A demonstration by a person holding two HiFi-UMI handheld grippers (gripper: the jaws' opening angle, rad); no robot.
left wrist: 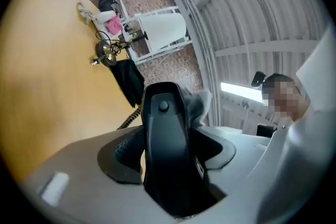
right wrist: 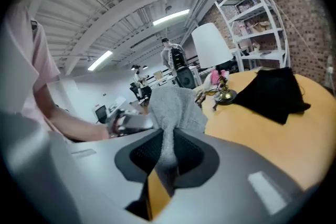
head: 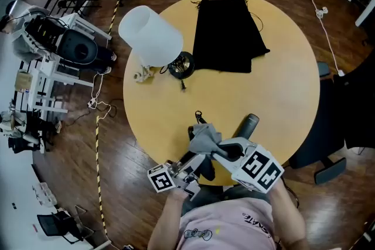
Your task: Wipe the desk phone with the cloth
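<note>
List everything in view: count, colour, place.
round wooden table: one, tan, middle of the head view.
lamp with conical shade: one, white shade and brass base, table's far left.
flat fabric piece: one, black, table's far side.
soft grey cloth: one, grey, above the near edge.
phone handset with coiled cord: one, black, beside the cloth.
left gripper: one, light grey, clamped on the handset.
right gripper: one, light grey, pinching the cloth.

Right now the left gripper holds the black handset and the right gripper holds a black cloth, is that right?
Not quite. The left gripper does hold the black handset, but the cloth pinched in the right gripper is grey, not black, as the right gripper view shows.
</note>
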